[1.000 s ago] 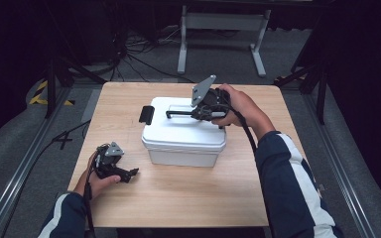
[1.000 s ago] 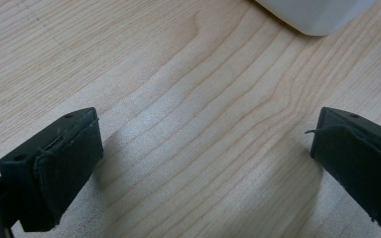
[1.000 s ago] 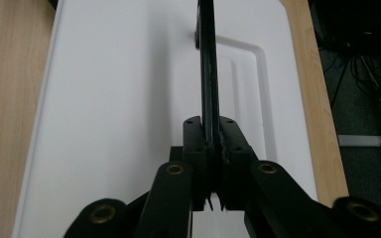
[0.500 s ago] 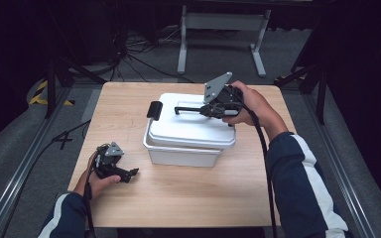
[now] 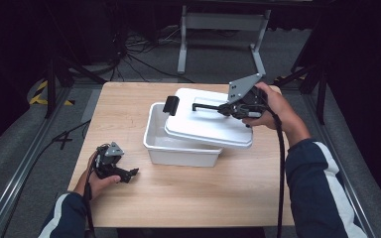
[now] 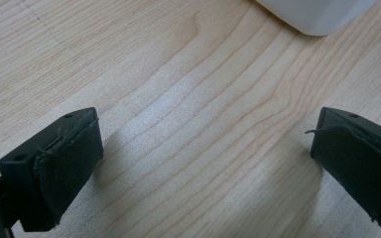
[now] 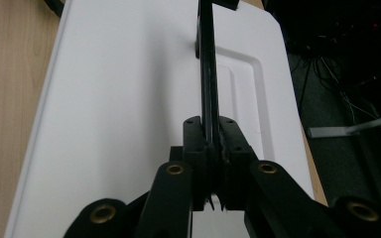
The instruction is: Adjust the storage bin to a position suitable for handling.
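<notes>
Right claw: clenched on the lid's black handle, jaws pinching the thin bar at the lid's 3 o'clock side.
Lid: white, lifted and tilted, shifted toward 3 o'clock over the tub.
Tub: white, on the bench, interior exposed at its 9 o'clock end.
Latch: black, at the lid's 10 o'clock corner.
Left claw: released, jaws wide apart over bare wood, near the bench's 7 o'clock corner.
</notes>
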Available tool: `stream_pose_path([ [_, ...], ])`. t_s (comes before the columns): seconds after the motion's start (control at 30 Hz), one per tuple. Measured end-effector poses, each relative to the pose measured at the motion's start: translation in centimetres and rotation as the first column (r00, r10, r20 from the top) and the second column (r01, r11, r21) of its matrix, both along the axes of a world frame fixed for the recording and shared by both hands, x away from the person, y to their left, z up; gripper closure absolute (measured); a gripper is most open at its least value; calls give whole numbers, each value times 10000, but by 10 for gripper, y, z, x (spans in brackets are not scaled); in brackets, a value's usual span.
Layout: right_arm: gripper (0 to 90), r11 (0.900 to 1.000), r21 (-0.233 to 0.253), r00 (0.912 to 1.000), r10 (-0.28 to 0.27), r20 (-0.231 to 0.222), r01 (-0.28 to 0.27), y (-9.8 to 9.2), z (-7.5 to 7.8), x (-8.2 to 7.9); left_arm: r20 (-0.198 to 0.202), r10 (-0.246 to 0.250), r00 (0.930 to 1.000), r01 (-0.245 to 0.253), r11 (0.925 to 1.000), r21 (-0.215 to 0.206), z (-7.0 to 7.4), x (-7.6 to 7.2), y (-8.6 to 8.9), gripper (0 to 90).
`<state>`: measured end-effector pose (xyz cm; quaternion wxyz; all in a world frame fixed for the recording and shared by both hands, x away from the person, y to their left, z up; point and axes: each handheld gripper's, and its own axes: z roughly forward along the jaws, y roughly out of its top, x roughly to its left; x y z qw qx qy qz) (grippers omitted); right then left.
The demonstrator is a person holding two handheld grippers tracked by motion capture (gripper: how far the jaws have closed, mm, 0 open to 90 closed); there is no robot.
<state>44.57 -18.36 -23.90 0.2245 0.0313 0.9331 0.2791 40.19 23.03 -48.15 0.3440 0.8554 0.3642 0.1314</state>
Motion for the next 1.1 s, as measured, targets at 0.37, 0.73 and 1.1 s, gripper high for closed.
stream_pose_path([
  [0.37, 846, 9982, 247, 9979, -552, 336, 544, -45, 8, -11, 42, 25, 10000, -25, 10000, -20, 0, 0, 0, 2],
  [0.73, 846, 9876, 732, 9891, -1420, 397, 1388, -99, 8, -21, 19, 12, 10000, -12, 10000, -5, 0, 0, 0, 2],
  [1.1, 846, 9690, 1006, 9725, -2302, 351, 2257, -145, 2, -30, 19, 13, 10000, -13, 10000, -6, 0, 0, 0, 3],
])
